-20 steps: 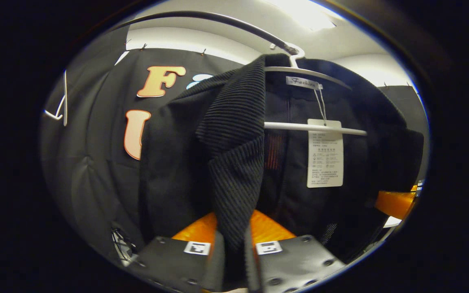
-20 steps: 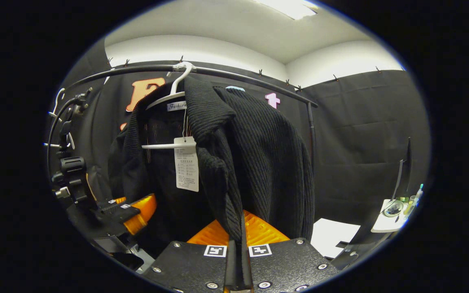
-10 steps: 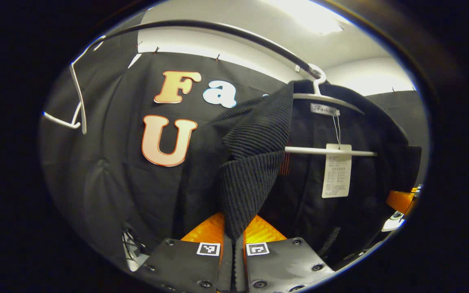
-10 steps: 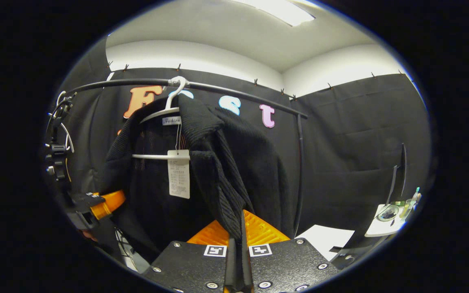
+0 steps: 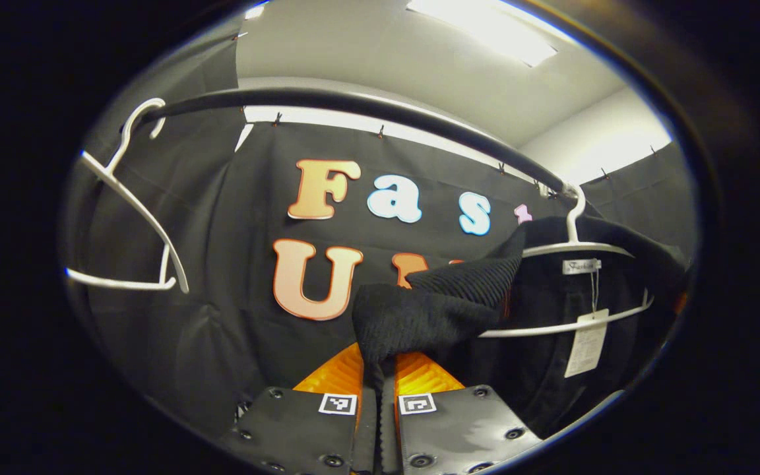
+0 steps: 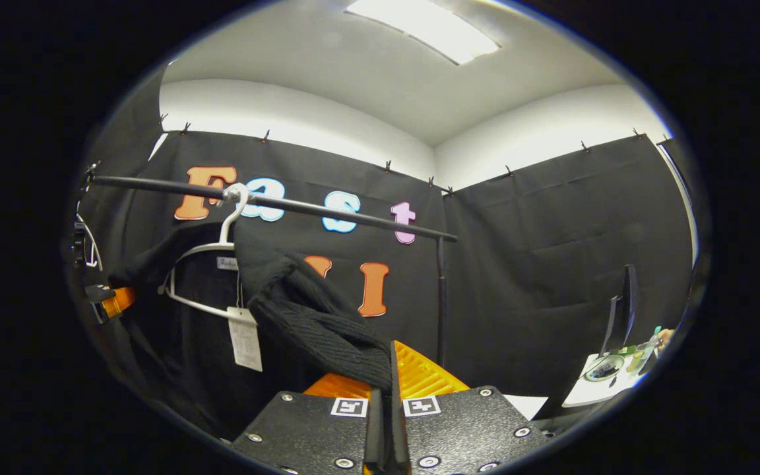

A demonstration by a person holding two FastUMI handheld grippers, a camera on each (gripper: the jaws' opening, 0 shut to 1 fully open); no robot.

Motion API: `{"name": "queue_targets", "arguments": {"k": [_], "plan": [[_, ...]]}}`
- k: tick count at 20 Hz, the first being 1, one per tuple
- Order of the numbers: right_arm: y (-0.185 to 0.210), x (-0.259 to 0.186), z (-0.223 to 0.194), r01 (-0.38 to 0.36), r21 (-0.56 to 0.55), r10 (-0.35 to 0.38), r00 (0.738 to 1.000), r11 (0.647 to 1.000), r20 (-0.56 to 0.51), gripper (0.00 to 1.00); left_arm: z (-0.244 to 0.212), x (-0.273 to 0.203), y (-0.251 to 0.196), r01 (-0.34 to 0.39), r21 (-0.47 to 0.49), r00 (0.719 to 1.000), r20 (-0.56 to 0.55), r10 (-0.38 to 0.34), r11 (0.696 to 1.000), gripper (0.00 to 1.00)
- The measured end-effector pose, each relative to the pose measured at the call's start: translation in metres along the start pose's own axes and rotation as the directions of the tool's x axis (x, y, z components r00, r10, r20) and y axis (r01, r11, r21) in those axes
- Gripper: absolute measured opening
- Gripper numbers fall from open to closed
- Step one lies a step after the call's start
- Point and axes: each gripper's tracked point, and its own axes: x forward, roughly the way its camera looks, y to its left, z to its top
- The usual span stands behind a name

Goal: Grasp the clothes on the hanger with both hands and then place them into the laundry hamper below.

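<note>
Both hand-held grippers, left (image 5: 380,386) and right (image 6: 390,389), clamped on black cardigan (image 6: 314,323) front edges, spreading it off white hanger (image 6: 189,254).

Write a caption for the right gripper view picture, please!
The right gripper pinches the black jacket, pulling it off a white hanger on the rail.
</note>
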Motion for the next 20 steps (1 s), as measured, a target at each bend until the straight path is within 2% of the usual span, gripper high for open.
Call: {"name": "queue_targets", "arguments": {"k": [5, 10, 12, 17, 20], "plan": [[-0.032, 0.035, 0.032, 0.036, 0.004, -0.036, 0.999, 0.999, 0.033, 0.05, 0.045, 0.014, 0.012, -0.053, 0.071, 0.988, 0.146, 0.042, 0.996, 0.1], [-0.044, 0.088, 0.032, 0.016, -0.001, -0.016, 1.0, 1.0, 0.015, 0.05, 0.058, 0.025, 0.014, -0.082, 0.096, 0.975, 0.214, 0.059, 0.992, 0.1], [-0.052, 0.111, 0.034, 0.029, -0.021, -0.028, 0.999, 0.999, 0.022, 0.05, 0.062, 0.027, 0.012, -0.088, 0.1, 0.972, 0.226, 0.064, 0.991, 0.1], [-0.046, 0.14, -0.007, -0.009, 0.021, 0.01, 0.999, 1.0, -0.039, 0.05, 0.055, 0.036, 0.002, -0.074, 0.102, 0.976, 0.213, 0.051, 0.992, 0.09], [-0.03, 0.133, -0.056, -0.067, 0.051, 0.072, 0.992, 0.996, -0.107, 0.05, 0.041, 0.041, 0.001, -0.075, 0.11, 0.981, 0.185, 0.053, 0.991, 0.09]]}}
